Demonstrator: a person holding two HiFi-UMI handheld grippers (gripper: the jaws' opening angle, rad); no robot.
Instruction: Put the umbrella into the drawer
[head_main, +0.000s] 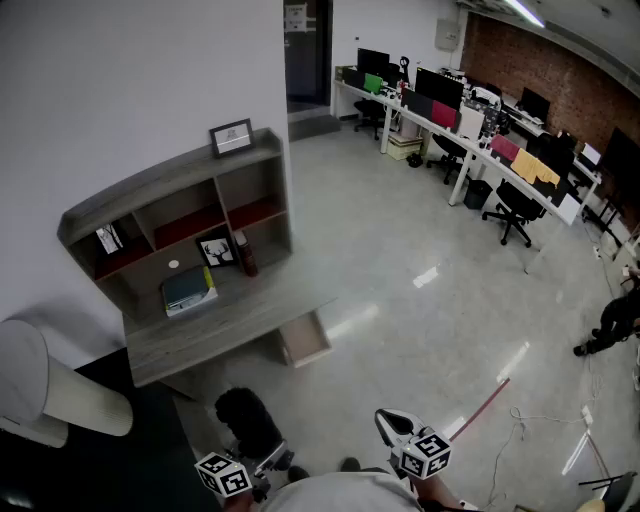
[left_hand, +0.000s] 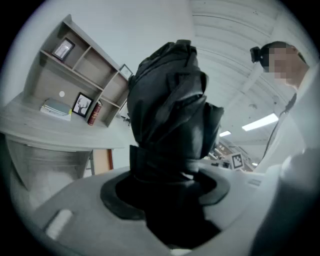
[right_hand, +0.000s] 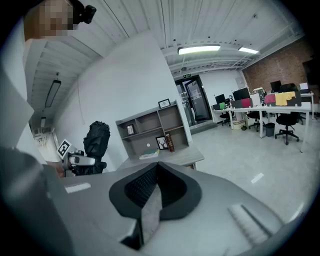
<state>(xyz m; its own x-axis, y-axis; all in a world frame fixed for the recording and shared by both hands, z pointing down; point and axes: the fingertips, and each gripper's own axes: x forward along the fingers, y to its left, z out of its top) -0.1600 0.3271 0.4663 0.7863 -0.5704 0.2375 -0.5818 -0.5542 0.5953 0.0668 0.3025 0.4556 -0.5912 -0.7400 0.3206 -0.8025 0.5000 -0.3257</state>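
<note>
Your umbrella (left_hand: 167, 110) is a folded, crumpled black bundle, strapped near its base, standing upright mid-frame in the left gripper view. The left gripper (left_hand: 167, 187) has its fingers pinching the umbrella's lower end. The right gripper (right_hand: 152, 192) has its fingers pressed together on nothing. The drawer (head_main: 305, 340) stands open under the grey worktop (head_main: 220, 325), left of centre in the head view.

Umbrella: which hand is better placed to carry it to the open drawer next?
Left. The left tool already grips the folded black umbrella, while the right tool is shut and empty. The drawer under the desk stands open.
</note>
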